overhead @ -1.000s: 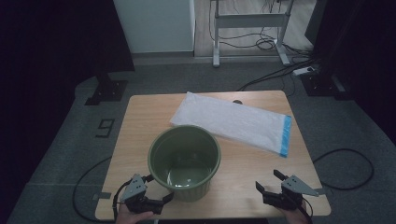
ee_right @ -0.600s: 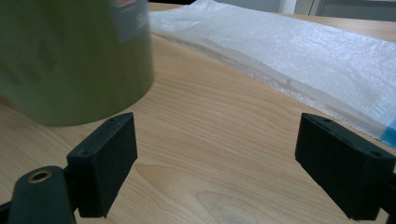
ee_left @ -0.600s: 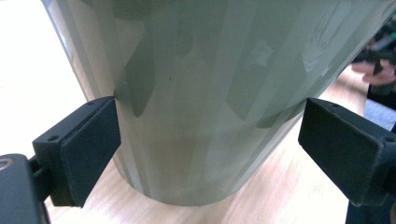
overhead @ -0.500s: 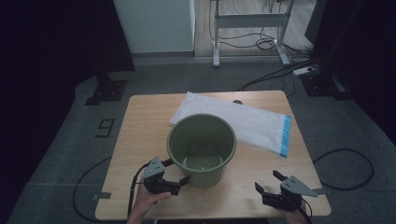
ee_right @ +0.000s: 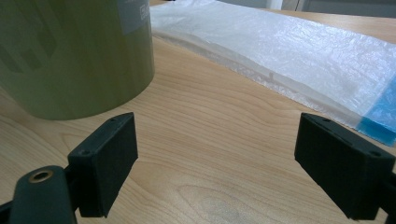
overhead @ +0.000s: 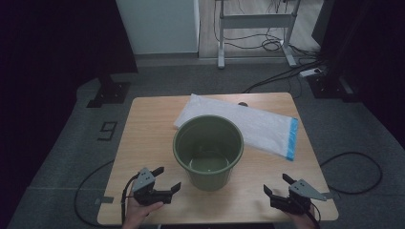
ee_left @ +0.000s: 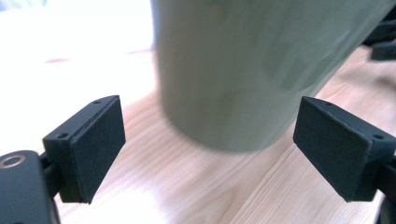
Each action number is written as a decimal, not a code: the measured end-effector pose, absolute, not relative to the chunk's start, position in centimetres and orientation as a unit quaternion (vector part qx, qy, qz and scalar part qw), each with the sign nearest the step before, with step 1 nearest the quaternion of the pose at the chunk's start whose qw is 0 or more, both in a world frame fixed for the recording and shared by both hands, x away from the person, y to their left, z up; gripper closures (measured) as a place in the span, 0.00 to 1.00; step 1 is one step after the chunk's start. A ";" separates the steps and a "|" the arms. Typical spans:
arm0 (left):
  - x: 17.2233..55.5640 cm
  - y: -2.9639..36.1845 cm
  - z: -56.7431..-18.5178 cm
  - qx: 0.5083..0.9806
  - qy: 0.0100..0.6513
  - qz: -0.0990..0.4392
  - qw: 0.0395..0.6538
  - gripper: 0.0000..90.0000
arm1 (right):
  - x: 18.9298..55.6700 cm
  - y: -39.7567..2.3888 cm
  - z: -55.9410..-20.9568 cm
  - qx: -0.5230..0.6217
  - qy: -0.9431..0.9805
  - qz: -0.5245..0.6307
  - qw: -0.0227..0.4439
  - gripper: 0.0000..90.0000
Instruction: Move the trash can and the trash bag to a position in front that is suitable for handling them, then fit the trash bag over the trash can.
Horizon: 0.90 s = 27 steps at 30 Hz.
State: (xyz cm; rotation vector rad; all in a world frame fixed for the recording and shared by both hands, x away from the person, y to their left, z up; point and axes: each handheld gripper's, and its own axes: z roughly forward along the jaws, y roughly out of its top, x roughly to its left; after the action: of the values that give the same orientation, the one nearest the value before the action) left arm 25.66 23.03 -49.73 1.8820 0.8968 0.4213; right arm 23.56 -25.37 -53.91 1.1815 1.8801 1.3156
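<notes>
High view: the green bucket [overhead: 208,151] stood upright mid-surface [overhead: 143,143], overlapping the near edge of a white plastic bag [overhead: 248,124]. My left hand-held gripper [overhead: 166,186] sat near its base, jaws apart, holding nothing; my right hand-held gripper [overhead: 276,187] stood well apart, jaws also spread and empty.

Left gripper view: the bucket wall [ee_left: 261,70] appeared blurred, between and beyond the jaws, untouched.

Right gripper view: a pale label [ee_right: 135,14] on the bucket, and the bag's blue end [ee_right: 380,114], were recorded.

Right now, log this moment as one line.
left tool: open, beside green bucket | right tool: open, idle | plastic bag: flat behind bucket
</notes>
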 end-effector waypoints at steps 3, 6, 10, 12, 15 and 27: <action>25.5 24.3 -50.4 0.774 0.384 0.173 0.472 0.10 | 23.7 -25.0 -54.0 0.440 0.705 0.476 0.286 0.14; 25.6 24.5 -50.6 0.777 0.389 0.177 0.462 0.10 | 23.9 -24.8 -54.2 0.442 0.708 0.469 0.288 0.14; 25.8 24.8 -50.9 0.779 0.397 0.175 0.454 0.10 | 24.8 -24.6 -54.4 0.440 0.714 0.453 0.300 0.15; 25.8 25.0 -51.1 0.781 0.403 0.177 0.443 0.10 | 25.4 -24.5 -54.3 0.440 0.716 0.443 0.313 0.15; 25.9 25.4 -51.7 0.782 0.413 0.177 0.432 0.10 | 27.3 -24.4 -53.9 0.448 0.718 0.431 0.313 0.15; 26.3 25.6 -52.9 0.788 0.425 0.161 0.416 0.10 | 37.6 -20.6 -52.8 0.473 0.750 0.372 0.276 0.16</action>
State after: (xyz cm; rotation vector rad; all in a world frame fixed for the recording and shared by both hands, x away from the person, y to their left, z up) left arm 26.27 25.63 -52.91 1.9784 1.0681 0.4045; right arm 37.64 -20.57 -52.83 1.2703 2.0141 0.9994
